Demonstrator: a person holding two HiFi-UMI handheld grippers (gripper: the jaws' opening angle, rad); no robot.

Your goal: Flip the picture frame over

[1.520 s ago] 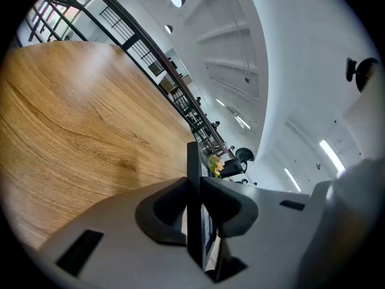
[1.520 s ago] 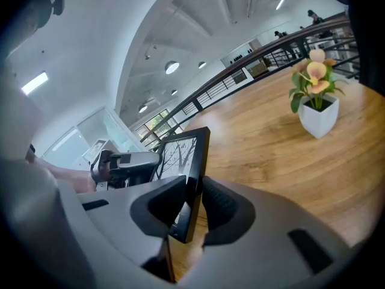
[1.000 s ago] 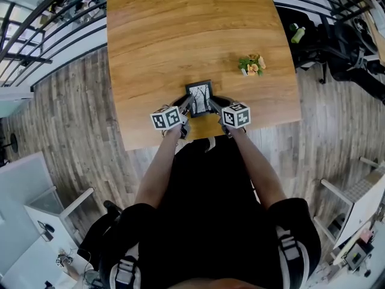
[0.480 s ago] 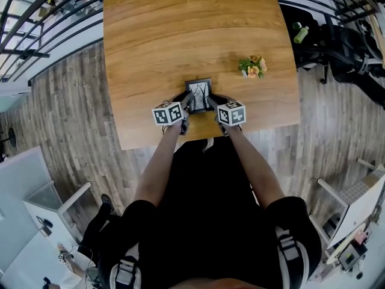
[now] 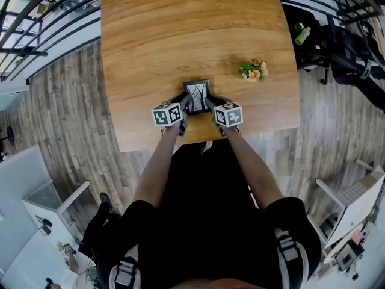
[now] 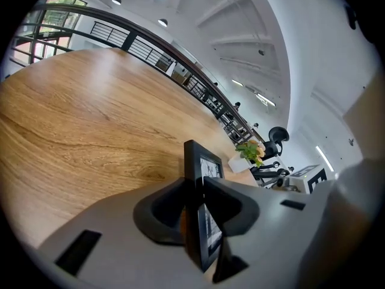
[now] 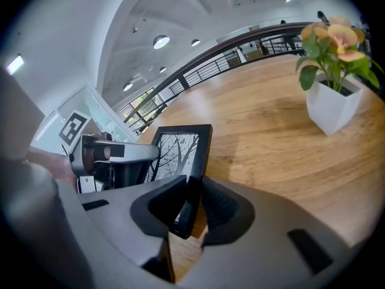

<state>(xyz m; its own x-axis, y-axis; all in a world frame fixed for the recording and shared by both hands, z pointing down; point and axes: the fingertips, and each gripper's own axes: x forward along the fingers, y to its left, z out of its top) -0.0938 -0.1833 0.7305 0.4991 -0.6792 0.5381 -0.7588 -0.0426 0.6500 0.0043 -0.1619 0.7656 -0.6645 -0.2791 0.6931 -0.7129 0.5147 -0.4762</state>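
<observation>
**Asker:** Where is the picture frame [image 5: 198, 93]?

**Me:** Close to the near edge of the worktop [image 5: 180, 29], about halfway along that edge, right in front of me. It is black, with a print of bare branches. The printed face is turned up toward me, so from my head I look down onto the glass.

**Asker:** And your fingers?

**Me:** Both pairs are clamped on it. My left gripper [image 5: 188, 105] bites the frame's left side rail, one finger on the back and the other on the front. In the left gripper view I see the frame edge-on, running straight up between them. My right gripper [image 5: 210, 105] has the right side rail the same way (that view also catches my left gripper at the other side of the print).

**Asker:** Is it lying flat?

**Me:** No, it is tilted between my two grips, with its top edge away from me. Whether its lower edge touches the wood I cannot tell, because my fingers hide it.

**Asker:** Anything else up there?

**Me:** A small white pot of orange flowers [image 5: 253, 68], toward the right edge of the worktop. It is well apart from the frame and from both grippers.
</observation>
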